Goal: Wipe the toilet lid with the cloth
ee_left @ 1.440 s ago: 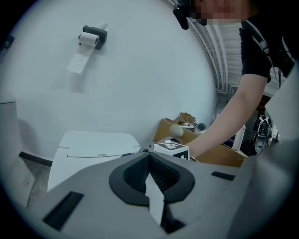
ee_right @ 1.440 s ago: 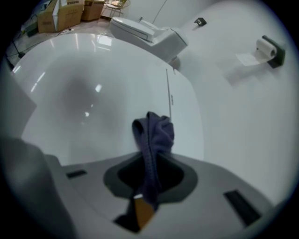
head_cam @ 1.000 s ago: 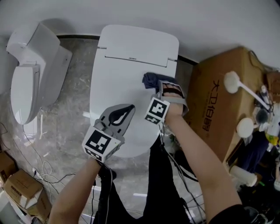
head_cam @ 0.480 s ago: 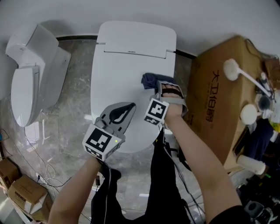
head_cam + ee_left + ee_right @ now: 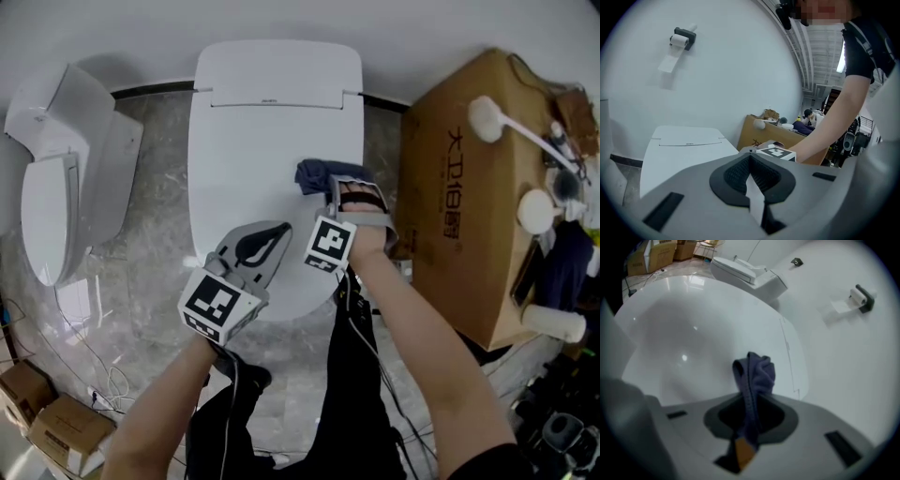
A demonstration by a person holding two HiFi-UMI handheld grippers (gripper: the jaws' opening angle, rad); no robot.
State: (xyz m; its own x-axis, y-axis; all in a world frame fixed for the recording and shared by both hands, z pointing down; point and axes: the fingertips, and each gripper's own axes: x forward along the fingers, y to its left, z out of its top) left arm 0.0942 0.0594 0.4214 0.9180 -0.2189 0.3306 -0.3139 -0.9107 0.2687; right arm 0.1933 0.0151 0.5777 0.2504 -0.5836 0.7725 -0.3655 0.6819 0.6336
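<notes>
The white toilet lid [image 5: 262, 159] lies closed below me in the head view. A dark blue cloth [image 5: 317, 175] rests bunched on the lid's right half, and my right gripper [image 5: 339, 191] is shut on it. In the right gripper view the cloth [image 5: 754, 376] sticks out from between the closed jaws over the lid [image 5: 693, 343]. My left gripper [image 5: 267, 236] hovers over the lid's front part, shut with nothing in it. From the left gripper view the lid [image 5: 679, 150] stretches ahead to the wall.
A second white toilet [image 5: 66, 178] stands at the left. A tall cardboard box [image 5: 459, 197] with white brushes on top stands close on the right. Cables and small boxes [image 5: 56, 422] lie on the marble floor at the lower left. A paper roll holder [image 5: 682, 38] hangs on the wall.
Both grippers keep their places on the lid, the right one still holding the cloth. The view has shifted, so the toilet sits higher and more to the left in frame.
</notes>
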